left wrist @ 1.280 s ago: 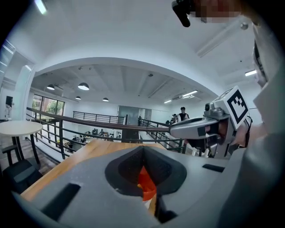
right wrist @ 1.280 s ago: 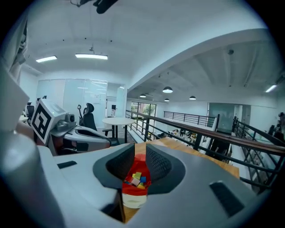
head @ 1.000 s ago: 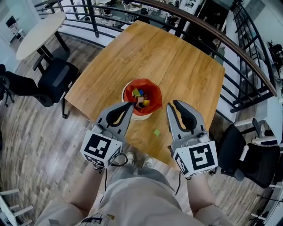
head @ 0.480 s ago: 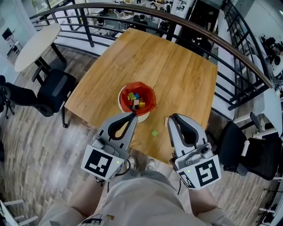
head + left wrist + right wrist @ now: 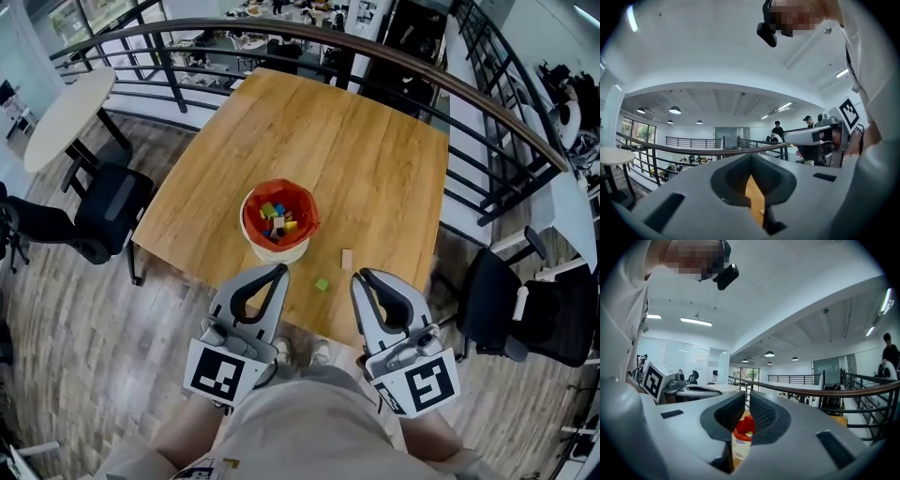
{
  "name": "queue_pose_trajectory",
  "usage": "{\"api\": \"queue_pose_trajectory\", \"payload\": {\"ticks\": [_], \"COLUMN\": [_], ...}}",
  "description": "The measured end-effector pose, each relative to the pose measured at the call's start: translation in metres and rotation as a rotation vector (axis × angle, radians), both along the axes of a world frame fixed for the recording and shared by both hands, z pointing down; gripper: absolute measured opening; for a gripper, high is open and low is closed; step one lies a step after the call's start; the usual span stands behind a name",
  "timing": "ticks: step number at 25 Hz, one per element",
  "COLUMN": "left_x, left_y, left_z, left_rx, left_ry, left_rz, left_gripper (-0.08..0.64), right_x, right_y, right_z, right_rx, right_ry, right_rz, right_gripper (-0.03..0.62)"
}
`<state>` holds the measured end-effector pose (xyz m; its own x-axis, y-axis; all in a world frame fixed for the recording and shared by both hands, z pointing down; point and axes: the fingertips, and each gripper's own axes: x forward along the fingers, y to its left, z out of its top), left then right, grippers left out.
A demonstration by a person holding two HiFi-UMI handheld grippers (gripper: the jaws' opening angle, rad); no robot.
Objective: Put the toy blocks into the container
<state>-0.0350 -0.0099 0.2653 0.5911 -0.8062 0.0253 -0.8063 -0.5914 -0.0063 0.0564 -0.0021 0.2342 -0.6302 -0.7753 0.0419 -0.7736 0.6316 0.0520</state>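
Round white table [image 5: 66, 114]: far left on the plank floor, well apart from the work table, with a black chair [image 5: 105, 204] near it.
Wooden table [image 5: 328, 131]: square, in the middle, with a curved dark railing [image 5: 394, 45] behind it.
Left gripper [image 5: 277, 271]: held level over the near table edge, jaws clenched together at the tips, gripping nothing.
Left gripper view only: a sliver of table wood shows through the hollow between the closed jaws. The other tool's marker cube shows at the right, and people [image 5: 777, 129] stand far off by the railing. No tub or blocks appear here.
Container [image 5: 251, 228]: a white tub with a red liner, standing upright on the table beyond the left gripper. It holds a heap of coloured blocks [image 5: 277, 217].
Green block [image 5: 322, 284]: loose on the table, between the two tools and near the tub.
Pale block [image 5: 346, 259]: loose on the table, just beyond the green one and apart from it.
Head view only: both loose blocks are seen from above and in neither gripper view.
Right gripper [image 5: 360, 277]: held level at the near edge. Its jaws have just been closing and now meet at the tips with nothing between them.
Right gripper view only: the tub and its red liner show through the slit between the jaws, some way ahead.
Second black chair [image 5: 525, 314]: on the floor at the far right.
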Motion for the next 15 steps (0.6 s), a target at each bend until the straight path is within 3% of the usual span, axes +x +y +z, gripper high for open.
{"api": "queue_pose_trajectory", "payload": {"ticks": [7, 15], "left_x": [0.004, 0.004], "left_y": [0.004, 0.003], "left_z": [0.001, 0.006], "left_rx": [-0.028, -0.036], "left_ry": [0.017, -0.008], "left_rz": [0.022, 0.020], "left_gripper": [0.012, 0.012], "right_x": [0.006, 0.011], "right_y": [0.006, 0.005], "right_z": [0.014, 0.022], "right_rx": [-0.046, -0.078], "right_ry": [0.041, 0.012], "right_rz": [0.025, 0.032], "right_gripper": [0.038, 0.038]}}
